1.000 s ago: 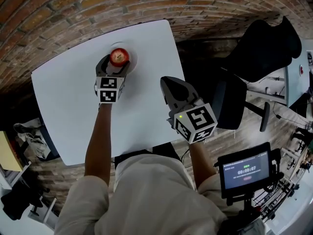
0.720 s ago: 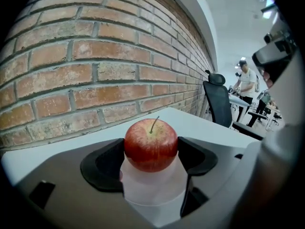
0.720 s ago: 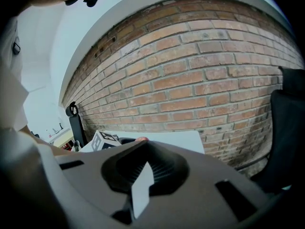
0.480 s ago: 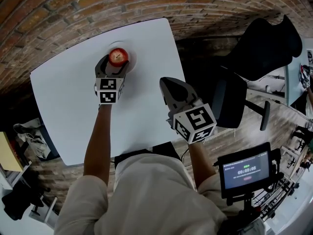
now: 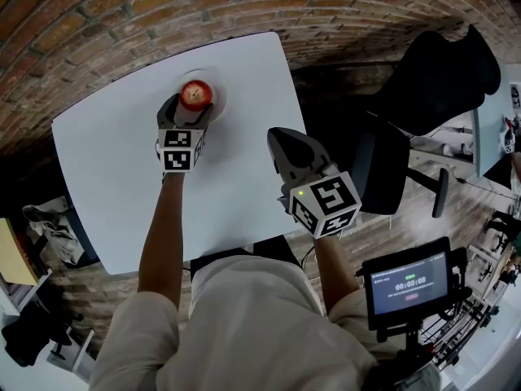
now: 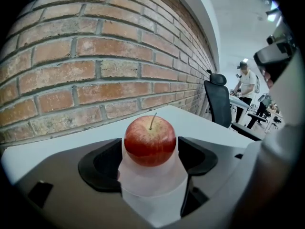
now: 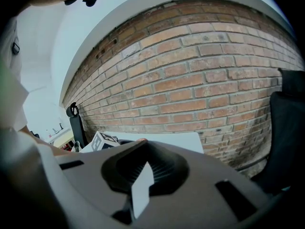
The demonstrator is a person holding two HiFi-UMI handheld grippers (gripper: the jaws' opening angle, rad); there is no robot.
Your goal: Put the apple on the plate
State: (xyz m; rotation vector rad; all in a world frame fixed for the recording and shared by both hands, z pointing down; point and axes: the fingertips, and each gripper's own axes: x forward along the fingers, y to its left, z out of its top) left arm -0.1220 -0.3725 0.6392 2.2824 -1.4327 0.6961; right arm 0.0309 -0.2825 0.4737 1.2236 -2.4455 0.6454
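The red apple [image 5: 195, 94] is at the far side of the white table [image 5: 106, 161], over a white plate [image 5: 216, 98] whose rim barely shows against the tabletop. My left gripper [image 5: 190, 109] reaches up to it from the near side. In the left gripper view the apple [image 6: 150, 142] fills the gap between the two dark pads [image 6: 102, 163] and touches both, stem up. My right gripper [image 5: 280, 139] hovers by the table's right edge, well away from the apple, its jaws closed together with nothing in them [image 7: 141, 178].
A brick wall [image 5: 122, 6] runs behind the table. A black office chair [image 5: 431, 80] stands to the right, and a small screen on a stand [image 5: 407, 283] is at lower right. A person [image 6: 246, 82] stands far off beside another chair [image 6: 217, 104].
The left gripper and apple have shifted only a few pixels to the left. The right gripper has stayed where it was.
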